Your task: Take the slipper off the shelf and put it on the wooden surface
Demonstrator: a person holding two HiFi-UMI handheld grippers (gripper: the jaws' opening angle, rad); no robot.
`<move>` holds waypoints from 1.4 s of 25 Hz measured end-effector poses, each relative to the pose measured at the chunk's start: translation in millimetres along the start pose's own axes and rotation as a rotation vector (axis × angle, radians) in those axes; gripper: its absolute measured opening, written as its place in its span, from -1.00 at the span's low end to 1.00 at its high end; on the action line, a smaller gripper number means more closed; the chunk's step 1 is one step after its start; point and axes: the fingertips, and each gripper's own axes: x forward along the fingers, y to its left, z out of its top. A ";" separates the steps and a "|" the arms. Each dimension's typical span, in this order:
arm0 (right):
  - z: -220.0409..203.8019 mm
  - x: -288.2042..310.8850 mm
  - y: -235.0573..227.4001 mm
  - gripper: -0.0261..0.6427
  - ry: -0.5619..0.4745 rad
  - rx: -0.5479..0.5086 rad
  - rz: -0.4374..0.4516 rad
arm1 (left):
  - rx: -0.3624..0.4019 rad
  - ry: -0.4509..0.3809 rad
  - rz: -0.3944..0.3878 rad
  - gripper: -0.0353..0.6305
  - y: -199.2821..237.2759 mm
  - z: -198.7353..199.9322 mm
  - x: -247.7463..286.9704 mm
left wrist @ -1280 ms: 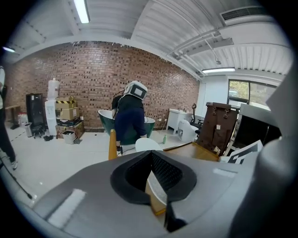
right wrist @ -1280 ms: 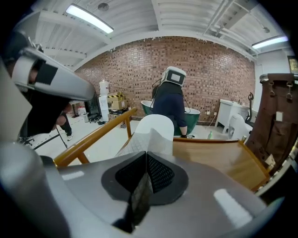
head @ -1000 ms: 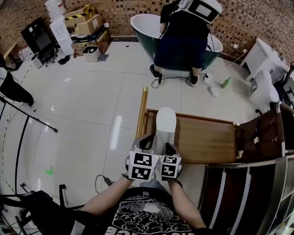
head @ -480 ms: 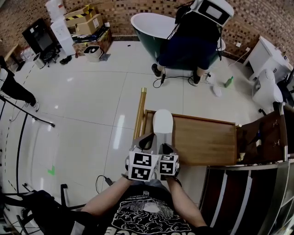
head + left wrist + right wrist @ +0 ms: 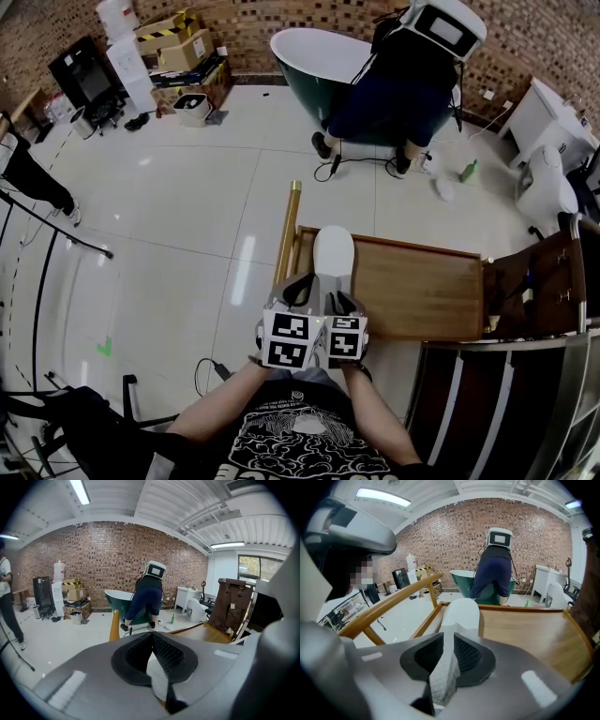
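A white quilted slipper point(image 5: 334, 255) lies toe-away on the left end of the wooden surface point(image 5: 427, 286). Both grippers sit side by side at its heel. My left gripper point(image 5: 298, 287) is at the heel's left edge. In the left gripper view its jaws point(image 5: 153, 637) meet at the tips, with white slipper fabric point(image 5: 158, 679) caught between them. My right gripper point(image 5: 344, 302) is at the heel's right edge. Its jaws point(image 5: 449, 637) have just been opening and stand slightly apart, with the slipper's quilted edge point(image 5: 443, 677) between them. The slipper's toe point(image 5: 461, 611) rests on the wood point(image 5: 525, 630).
A wooden rail point(image 5: 290, 225) runs along the surface's left side. A dark shelf frame point(image 5: 506, 394) stands at the right, with brown furniture point(image 5: 539, 272) behind it. A person in dark clothes point(image 5: 398, 80) bends over a green bathtub point(image 5: 309, 52). Boxes point(image 5: 173, 42) are at the back left.
The person at the bathtub has shifted to the right. The slipper and both grippers stay nearly where they were.
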 end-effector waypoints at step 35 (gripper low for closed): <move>50.3 -214.1 142.3 -0.84 -0.432 -0.098 -0.056 | -0.021 -0.162 -0.055 -0.88 3.4 -43.0 -186.5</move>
